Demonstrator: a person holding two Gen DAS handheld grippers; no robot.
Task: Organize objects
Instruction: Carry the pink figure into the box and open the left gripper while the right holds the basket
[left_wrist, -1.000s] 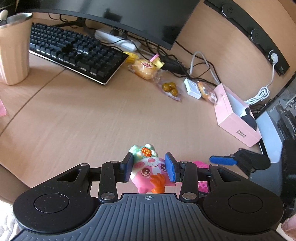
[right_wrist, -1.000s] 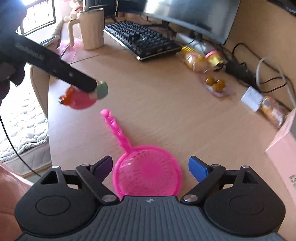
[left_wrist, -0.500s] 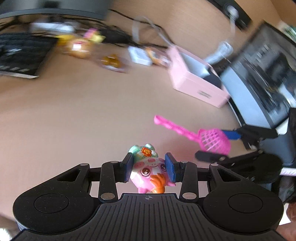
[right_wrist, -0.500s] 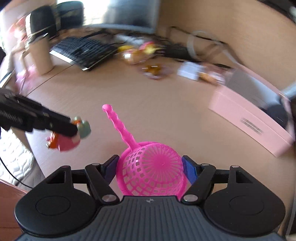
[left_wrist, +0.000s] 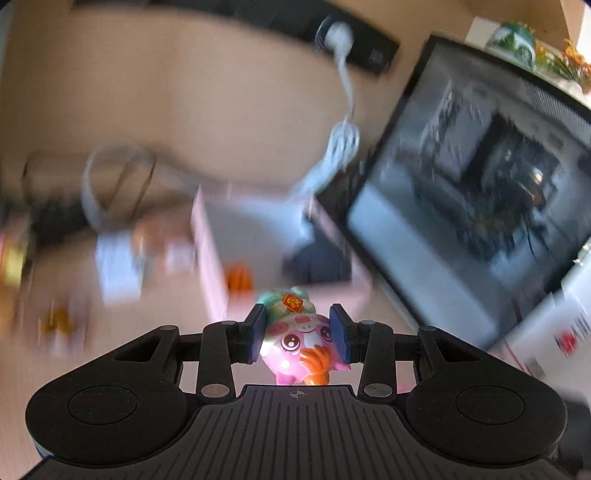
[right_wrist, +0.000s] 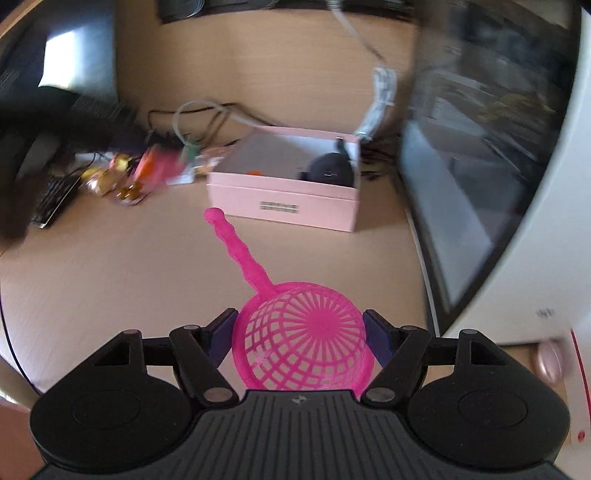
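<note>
L gripper (left_wrist: 298, 334) jaws clamp pink toy (left_wrist: 295, 341) w/ pink box (right_wrist: 284, 188) ahead; R gripper (right_wrist: 300, 334) jaws, just closing, grip pink strainer (right_wrist: 301, 339).

Black left gripper (left_wrist: 299, 332) and right gripper (right_wrist: 300, 334): ribbed housings, blue pads, silver pivot screws

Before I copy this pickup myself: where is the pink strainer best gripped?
Across its round mesh bowl, as the right gripper does now: a pad on each side of the pink strainer, coming from the end opposite the handle. The thin, bumpy handle would probably twist.
</note>
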